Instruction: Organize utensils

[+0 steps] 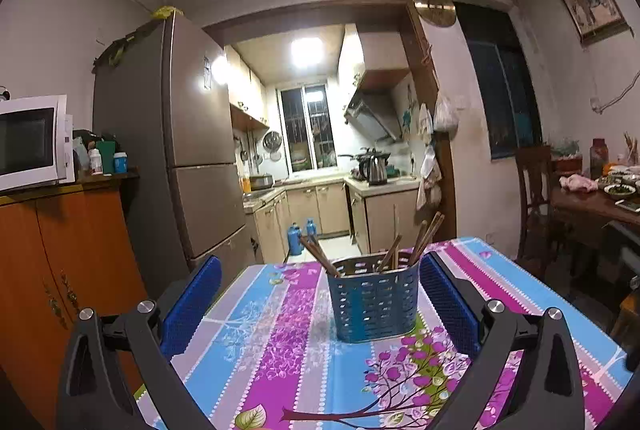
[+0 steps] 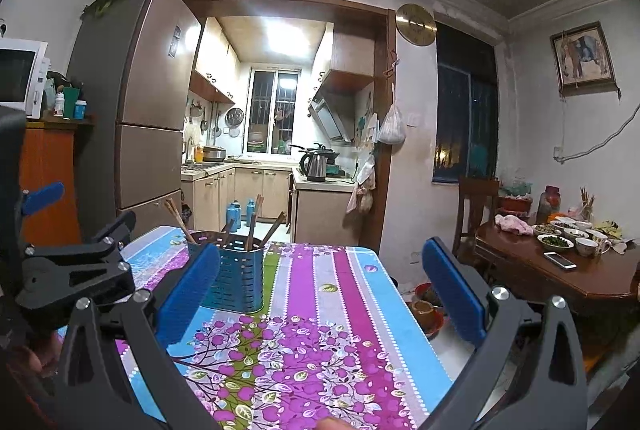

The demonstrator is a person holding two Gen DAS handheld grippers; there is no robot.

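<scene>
My left gripper [image 1: 320, 304] is spread wide with nothing between its blue pads [image 1: 192, 304], and the blue perforated utensil holder [image 1: 374, 304] stands upright on the flowered tablecloth [image 1: 276, 330] at about twelve o'clock, just ahead of the fingertips and a little toward the right-hand pad. Wooden chopsticks [image 1: 426, 236] lean out of it, some toward eleven o'clock, others toward one. My right gripper [image 2: 320, 290] is also wide open and holds nothing; from its camera the holder [image 2: 236, 280] sits at ten o'clock, partly hidden behind the left-hand pad [image 2: 188, 294], with the chopsticks [image 2: 178, 216] fanning upward. I cannot tell whether that pad touches the holder. The black frame of my left gripper [image 2: 76, 270] shows at nine o'clock in this view. Beyond the table edge, at three o'clock, a wooden dining table [image 2: 552, 278] carries bowls [image 2: 554, 241] and a phone [image 2: 560, 260]. A refrigerator [image 2: 148, 101] stands at eleven o'clock beside the kitchen doorway.
</scene>
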